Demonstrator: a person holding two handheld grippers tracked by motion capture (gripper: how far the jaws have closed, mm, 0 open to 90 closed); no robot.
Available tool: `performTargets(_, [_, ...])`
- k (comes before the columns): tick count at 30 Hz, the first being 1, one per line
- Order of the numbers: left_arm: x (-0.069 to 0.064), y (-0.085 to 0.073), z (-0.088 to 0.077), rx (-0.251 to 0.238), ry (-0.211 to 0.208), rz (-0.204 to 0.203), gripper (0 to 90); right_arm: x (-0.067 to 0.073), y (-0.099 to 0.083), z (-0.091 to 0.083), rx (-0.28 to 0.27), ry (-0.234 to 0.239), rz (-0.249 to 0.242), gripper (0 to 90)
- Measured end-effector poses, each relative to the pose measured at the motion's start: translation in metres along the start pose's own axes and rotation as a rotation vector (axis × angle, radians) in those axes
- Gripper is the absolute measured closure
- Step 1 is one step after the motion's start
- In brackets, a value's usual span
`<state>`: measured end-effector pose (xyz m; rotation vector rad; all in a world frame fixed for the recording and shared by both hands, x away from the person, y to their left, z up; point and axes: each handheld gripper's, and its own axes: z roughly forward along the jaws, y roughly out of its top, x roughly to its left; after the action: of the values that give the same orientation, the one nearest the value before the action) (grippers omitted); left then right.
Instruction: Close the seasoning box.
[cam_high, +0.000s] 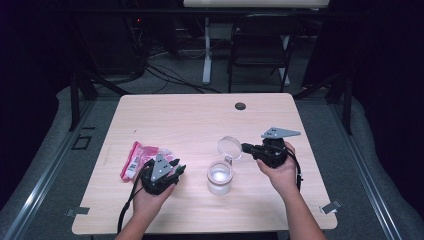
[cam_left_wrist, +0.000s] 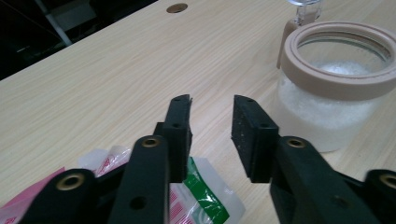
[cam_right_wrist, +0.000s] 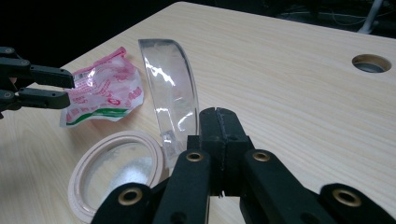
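The right gripper has its jaws pressed fully together. Whether they pinch the edge of the clear glass lid or merely stand beside it cannot be told from the right gripper view. The lid stands hinged open, tilted back above the rim of the jar, which sits near the middle of the table between the two hands. In the high view this gripper points level at the lid from the jar's right.

The left gripper holds its jaws partly open, a narrow gap with nothing between the pads. It hangs just above the packets, pink and green plastic sachets lying on the table to the left of the jar. The jar, seen close, carries a tan sealing ring and holds white grains in its lower half.

The step in hand is judged to be keeping the lid back while a packet is picked up for the jar. To do it well, the right gripper should steady the lid without levering against its hinge, since the light jar could tip or slide. The left gripper should lower squarely over one packet, close on a flat edge rather than a crinkled corner, and lift clear before moving toward the open mouth.
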<state>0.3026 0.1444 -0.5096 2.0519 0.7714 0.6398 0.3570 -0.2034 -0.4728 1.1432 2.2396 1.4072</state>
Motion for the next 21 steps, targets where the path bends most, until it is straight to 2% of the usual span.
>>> performTargets(3, [-0.005,0.005,0.002,0.023,-0.011,0.039,75.9,-0.001,-0.001,0.002,0.004,0.008,0.002,90.0])
performTargets(6, [-0.01,0.008,0.005,0.033,-0.038,0.043,81.9,-0.002,-0.002,0.003,0.006,0.006,0.009,90.0])
performTargets(8, [-0.014,0.01,0.006,0.027,-0.082,0.048,84.8,-0.002,-0.002,0.004,0.008,0.007,0.011,90.0])
performTargets(11, [-0.02,0.015,0.01,0.043,-0.097,0.07,87.8,-0.002,-0.002,0.005,0.016,0.01,0.006,90.0])
performTargets(21, [-0.025,0.034,0.018,0.019,-0.133,0.04,90.0,-0.004,-0.002,0.003,0.004,0.015,0.019,90.0])
